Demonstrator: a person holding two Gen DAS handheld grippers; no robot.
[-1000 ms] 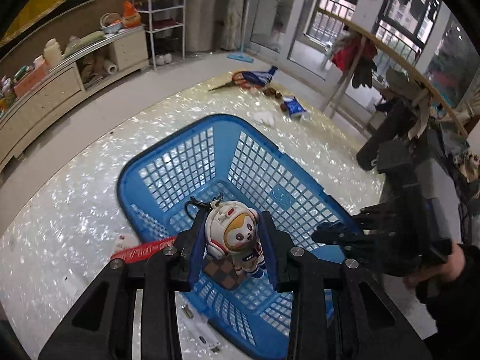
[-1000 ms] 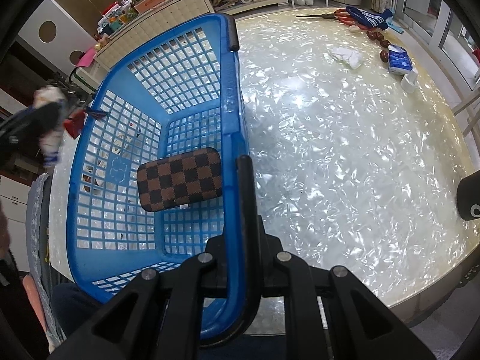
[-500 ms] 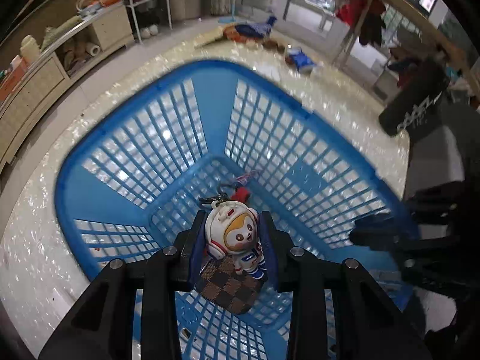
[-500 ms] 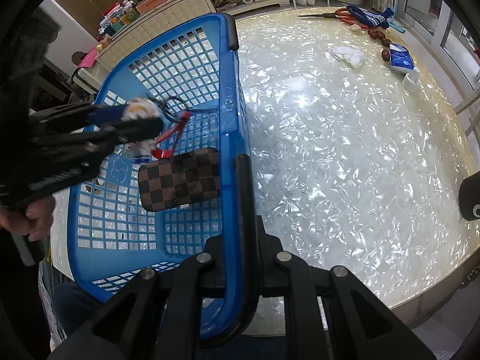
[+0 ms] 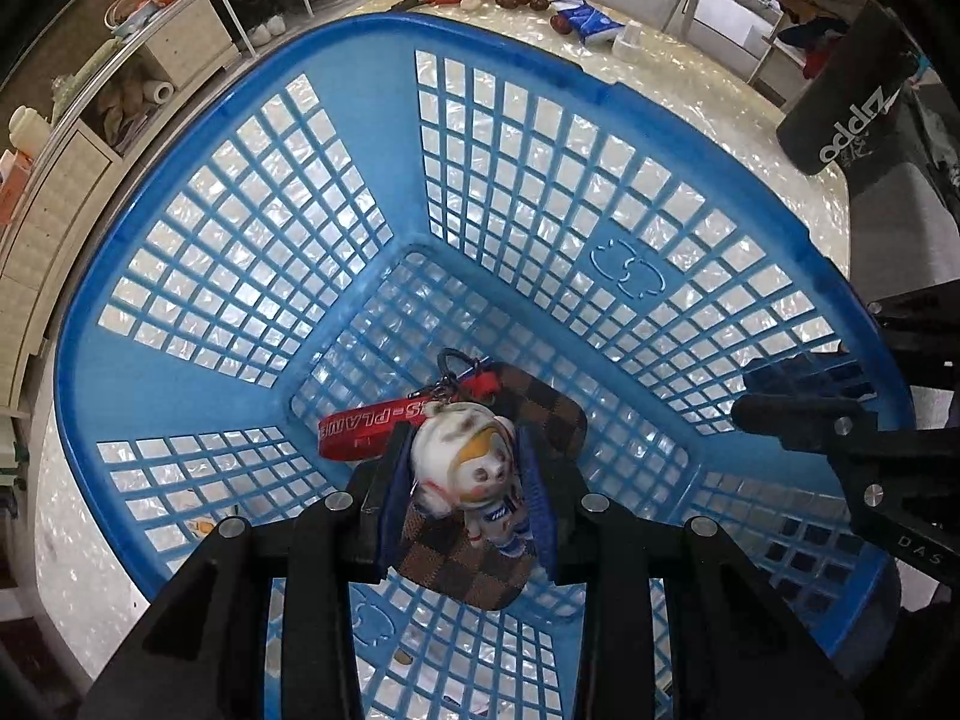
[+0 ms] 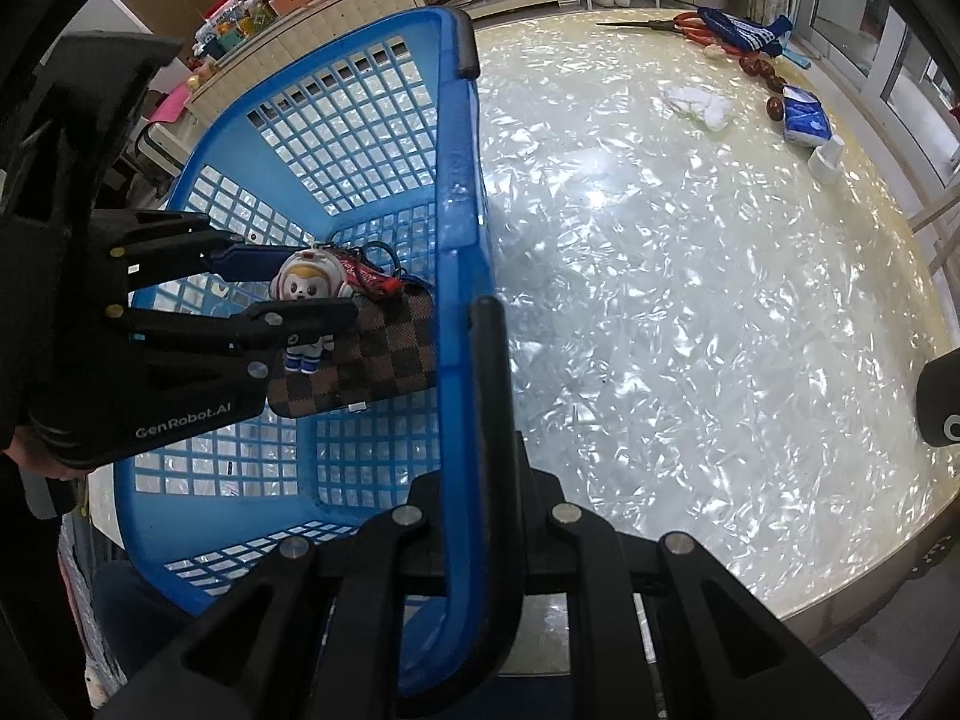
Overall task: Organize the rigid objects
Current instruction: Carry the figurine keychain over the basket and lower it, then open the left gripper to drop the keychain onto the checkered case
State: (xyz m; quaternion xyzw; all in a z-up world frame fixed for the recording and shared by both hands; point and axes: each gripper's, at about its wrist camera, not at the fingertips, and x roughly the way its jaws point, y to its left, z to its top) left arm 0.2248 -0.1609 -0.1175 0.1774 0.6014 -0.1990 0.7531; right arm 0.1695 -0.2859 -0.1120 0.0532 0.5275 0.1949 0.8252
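My left gripper (image 5: 462, 468) is shut on a white astronaut figurine keychain (image 5: 465, 471) with a red strap (image 5: 372, 423), low inside the blue basket (image 5: 198, 228). The figurine hangs just above a brown checkered case (image 5: 534, 408) on the basket floor. In the right wrist view the left gripper (image 6: 288, 285) holds the figurine (image 6: 306, 285) over the case (image 6: 384, 354). My right gripper (image 6: 474, 324) is shut on the basket's rim (image 6: 459, 180).
The basket stands on a pearly table (image 6: 690, 300). At the table's far end lie scissors (image 6: 678, 24), a blue sock (image 6: 741, 30), a white cloth (image 6: 699, 102), a blue packet (image 6: 804, 117) and a small cup (image 6: 825, 159). A black cylinder (image 5: 852, 114) stands right.
My left gripper has gone down into the basket with the figurine, which now tilts forward over the checkered case. The right gripper has kept its hold on the rim.
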